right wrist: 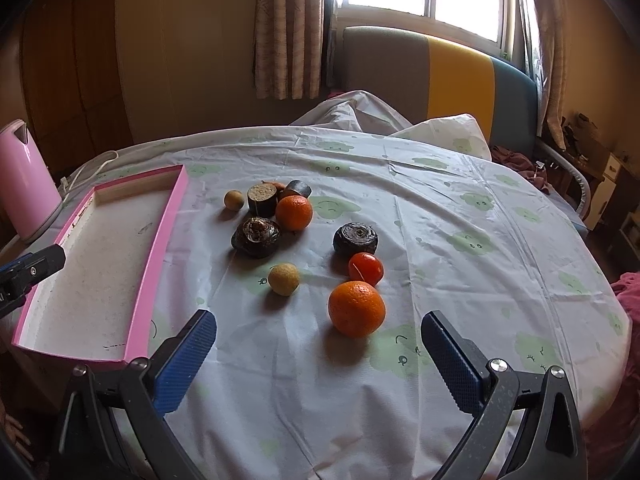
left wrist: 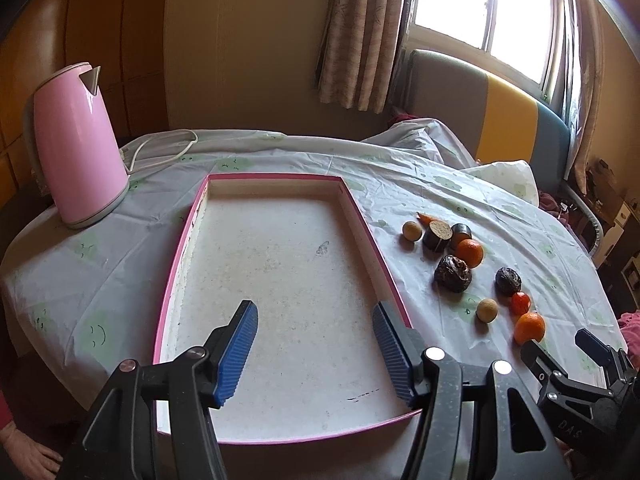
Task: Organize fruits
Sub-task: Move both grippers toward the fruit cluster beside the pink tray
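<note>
Both tools, left tool (left wrist: 316, 322) and right tool (right wrist: 320, 330), gaped empty; the nearest orange (right wrist: 357, 309) looked firm, round, roll-prone, best pinched across its middle.

A shallow pink box (right wrist: 154, 256) with a white, stained floor lay open on the table. To its right, fruits lay loose on the cloth: a near orange (right wrist: 357, 309), a red tomato (right wrist: 365, 268), two small yellowish balls (right wrist: 283, 279), dark round fruits (right wrist: 256, 237), and a far orange (right wrist: 294, 213).
</note>
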Action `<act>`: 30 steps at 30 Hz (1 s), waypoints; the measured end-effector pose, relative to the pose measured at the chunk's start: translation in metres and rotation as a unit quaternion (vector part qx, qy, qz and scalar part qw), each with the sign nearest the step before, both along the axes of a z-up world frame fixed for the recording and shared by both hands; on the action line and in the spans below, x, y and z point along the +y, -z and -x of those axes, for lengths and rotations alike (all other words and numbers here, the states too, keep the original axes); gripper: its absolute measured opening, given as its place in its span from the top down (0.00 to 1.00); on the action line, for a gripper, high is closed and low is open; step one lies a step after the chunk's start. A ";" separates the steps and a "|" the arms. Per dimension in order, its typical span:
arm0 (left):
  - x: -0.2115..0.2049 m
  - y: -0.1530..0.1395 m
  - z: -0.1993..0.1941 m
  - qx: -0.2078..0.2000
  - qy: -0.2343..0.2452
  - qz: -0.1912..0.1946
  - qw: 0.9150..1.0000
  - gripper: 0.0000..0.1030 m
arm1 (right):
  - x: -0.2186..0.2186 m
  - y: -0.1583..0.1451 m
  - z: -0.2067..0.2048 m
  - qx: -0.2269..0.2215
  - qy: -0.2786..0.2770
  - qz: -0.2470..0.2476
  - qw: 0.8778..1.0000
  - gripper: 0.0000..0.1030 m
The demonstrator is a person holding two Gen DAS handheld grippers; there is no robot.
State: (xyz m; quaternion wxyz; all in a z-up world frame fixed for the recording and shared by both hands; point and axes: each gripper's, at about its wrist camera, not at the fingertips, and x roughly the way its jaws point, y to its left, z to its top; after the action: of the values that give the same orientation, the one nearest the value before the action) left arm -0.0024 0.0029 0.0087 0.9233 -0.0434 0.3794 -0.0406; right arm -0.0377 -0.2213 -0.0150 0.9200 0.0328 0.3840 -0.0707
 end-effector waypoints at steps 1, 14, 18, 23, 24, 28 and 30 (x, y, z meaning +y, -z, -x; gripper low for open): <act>0.000 0.000 0.000 0.002 0.002 0.005 1.000 0.41 | -0.001 0.000 0.000 0.000 0.000 -0.001 1.000 0.00; -0.010 0.002 0.000 -0.007 0.023 -0.007 1.000 0.41 | -0.014 0.007 0.002 0.003 0.005 -0.011 1.000 0.01; -0.015 0.003 -0.002 -0.003 0.031 -0.012 0.999 0.41 | -0.018 0.009 0.002 0.004 0.005 -0.017 1.000 0.05; -0.019 0.005 -0.003 0.002 0.036 -0.016 0.999 0.41 | -0.023 0.012 0.001 0.005 0.002 -0.029 1.000 0.09; -0.021 0.006 -0.003 0.003 0.038 -0.017 0.999 0.41 | -0.025 0.012 0.001 0.006 0.003 -0.032 0.999 0.09; -0.027 0.008 -0.004 0.007 0.050 -0.017 0.999 0.40 | -0.031 0.014 0.002 0.003 0.001 -0.044 0.999 0.17; -0.031 0.009 -0.005 0.010 0.061 -0.013 0.998 0.38 | -0.037 0.016 0.002 0.003 0.000 -0.056 0.998 0.20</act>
State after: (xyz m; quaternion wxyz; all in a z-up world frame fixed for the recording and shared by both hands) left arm 0.0022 -0.0278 0.0000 0.9156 -0.0088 0.3913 -0.0918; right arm -0.0397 -0.2580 -0.0305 0.9154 0.0843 0.3905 -0.0489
